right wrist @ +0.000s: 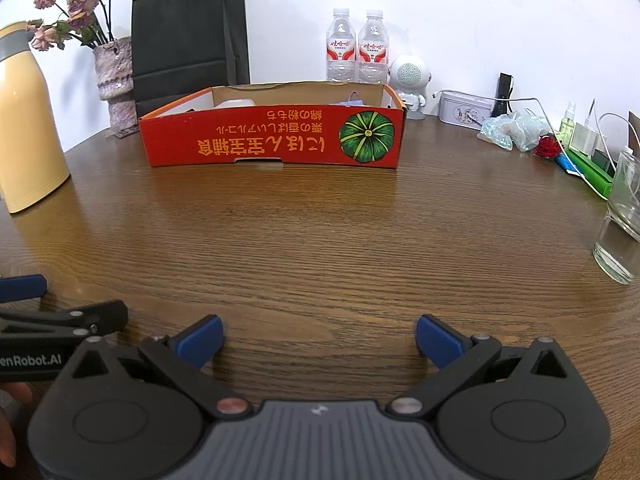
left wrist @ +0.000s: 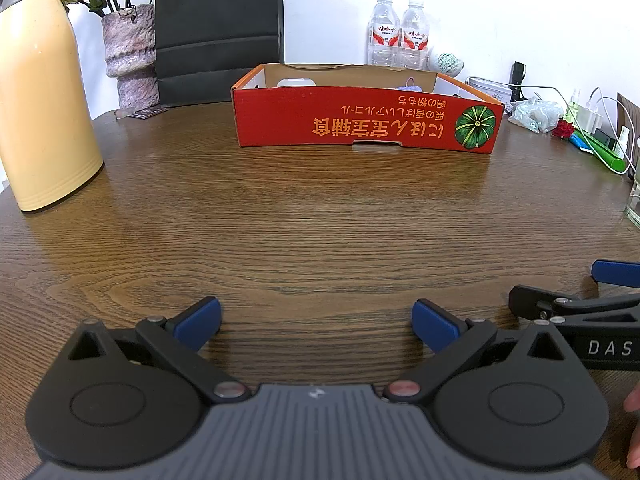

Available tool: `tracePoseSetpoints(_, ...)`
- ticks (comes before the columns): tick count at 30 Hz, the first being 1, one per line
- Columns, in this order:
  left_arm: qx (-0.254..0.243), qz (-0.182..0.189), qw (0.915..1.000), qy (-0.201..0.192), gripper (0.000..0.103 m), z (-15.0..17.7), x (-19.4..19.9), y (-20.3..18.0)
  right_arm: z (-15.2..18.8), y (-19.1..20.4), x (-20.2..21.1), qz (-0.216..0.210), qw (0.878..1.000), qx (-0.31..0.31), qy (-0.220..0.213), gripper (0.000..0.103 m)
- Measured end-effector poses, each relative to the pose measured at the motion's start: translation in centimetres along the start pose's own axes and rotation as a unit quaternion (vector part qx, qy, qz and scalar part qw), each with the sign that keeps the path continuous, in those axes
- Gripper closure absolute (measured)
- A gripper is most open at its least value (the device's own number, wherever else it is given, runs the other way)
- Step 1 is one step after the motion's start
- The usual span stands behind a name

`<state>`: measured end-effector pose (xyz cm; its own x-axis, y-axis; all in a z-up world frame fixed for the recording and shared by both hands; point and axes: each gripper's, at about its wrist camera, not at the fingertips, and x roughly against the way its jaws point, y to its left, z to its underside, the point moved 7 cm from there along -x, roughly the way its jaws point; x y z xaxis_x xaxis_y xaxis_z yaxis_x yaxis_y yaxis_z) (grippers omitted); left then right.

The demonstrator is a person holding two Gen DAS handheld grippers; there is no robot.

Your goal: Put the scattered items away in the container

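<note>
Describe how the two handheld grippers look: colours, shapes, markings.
The left gripper and right gripper match: grey ribbed bodies, black round-hubbed linkages with silver and reddish pins, blue pads on the jaws. White lettering runs along their sides: "DAS" and "enRobot.AI".

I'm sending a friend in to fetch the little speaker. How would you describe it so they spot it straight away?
Start at the red cardboard box with the green pumpkin picture on the wooden table. Behind its right corner, against the wall, two water bottles stand side by side. The speaker is just right of them: a small white astronaut-shaped figure with a round perforated grille for a face, unlike the clear bottles and the rectangular tin beside it.
</note>
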<state>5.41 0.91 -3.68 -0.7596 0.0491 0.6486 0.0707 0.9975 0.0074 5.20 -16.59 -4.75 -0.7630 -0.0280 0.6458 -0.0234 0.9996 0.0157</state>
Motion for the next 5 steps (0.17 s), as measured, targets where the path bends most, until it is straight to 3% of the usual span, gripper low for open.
tracePoseSetpoints(5, 0.0, 0.0, 1.0, 0.0, 0.0, 0.0, 0.01, 0.0, -0.02, 0.07, -0.01, -0.002, 1.0, 0.002, 0.0, 0.0)
